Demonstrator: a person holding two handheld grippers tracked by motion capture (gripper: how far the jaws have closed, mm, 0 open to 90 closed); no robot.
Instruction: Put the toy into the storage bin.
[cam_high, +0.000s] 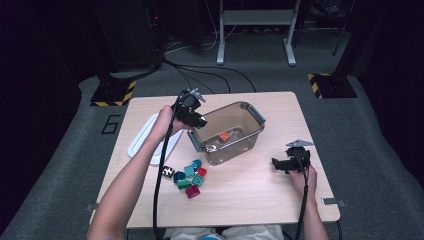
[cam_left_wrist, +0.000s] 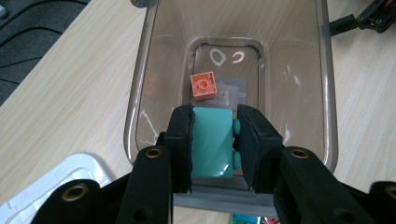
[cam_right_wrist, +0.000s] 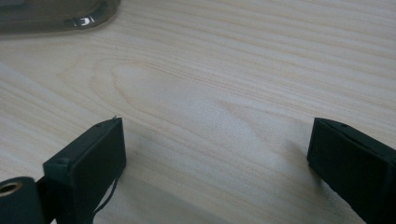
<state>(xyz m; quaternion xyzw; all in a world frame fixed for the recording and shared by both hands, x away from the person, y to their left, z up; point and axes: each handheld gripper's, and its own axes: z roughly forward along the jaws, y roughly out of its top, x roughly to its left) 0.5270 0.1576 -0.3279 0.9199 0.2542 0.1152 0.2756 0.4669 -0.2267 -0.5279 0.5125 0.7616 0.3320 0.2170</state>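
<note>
A clear plastic bin stands on the wooden table, and an orange brick lies on its floor, also seen as the orange brick in the high view. My left gripper is shut on a teal brick and hangs over the bin's near-left rim; from above, the left gripper is at that corner. My right gripper rests low over bare wood, jaws wide apart with nothing between them; in the high view the right gripper sits right of the bin.
Several loose bricks in teal, red, green and magenta, plus a black-and-white one, lie in front of the bin. A white lid lies at the left. The table's front and right parts are bare wood.
</note>
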